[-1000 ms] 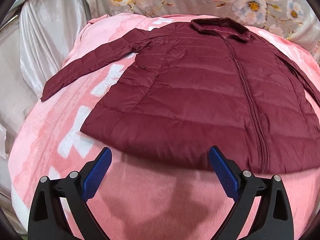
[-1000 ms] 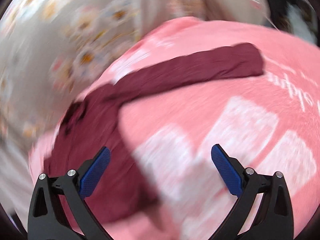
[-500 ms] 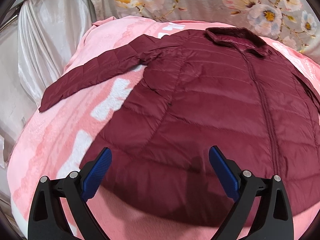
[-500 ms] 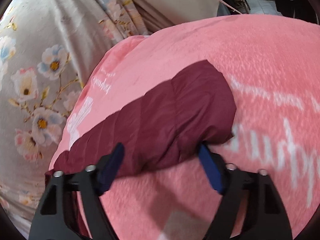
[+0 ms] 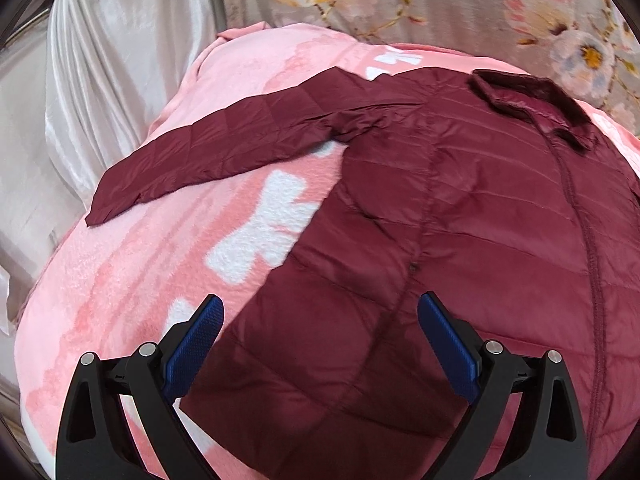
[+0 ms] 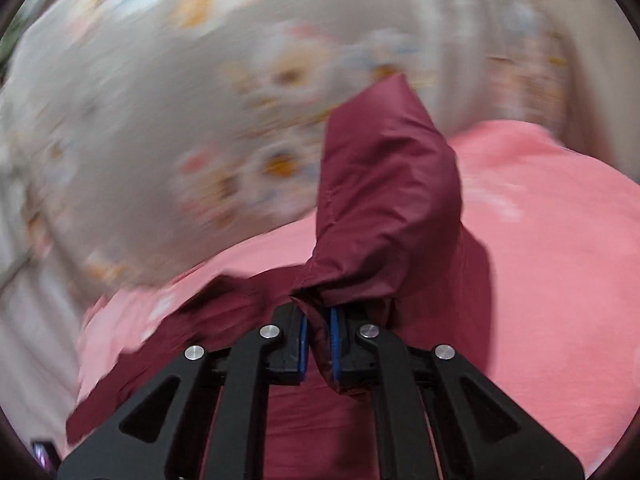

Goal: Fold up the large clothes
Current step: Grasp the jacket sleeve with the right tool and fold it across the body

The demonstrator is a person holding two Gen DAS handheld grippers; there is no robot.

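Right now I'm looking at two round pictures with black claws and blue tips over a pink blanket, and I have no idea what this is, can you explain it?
Those claws are hand-held grippers; a person carries one in each hand, and each has a camera looking out along its two fingers. That is why both pictures are round.

In the left camera's picture, the left gripper is open and hangs over a dark red padded jacket spread flat on the pink blanket. One sleeve stretches out to the side.

In the right camera's picture, the right gripper is closing on the jacket's other sleeve, pinched between the blue pads and lifted up. Flowered cloth hangs behind, blurred.
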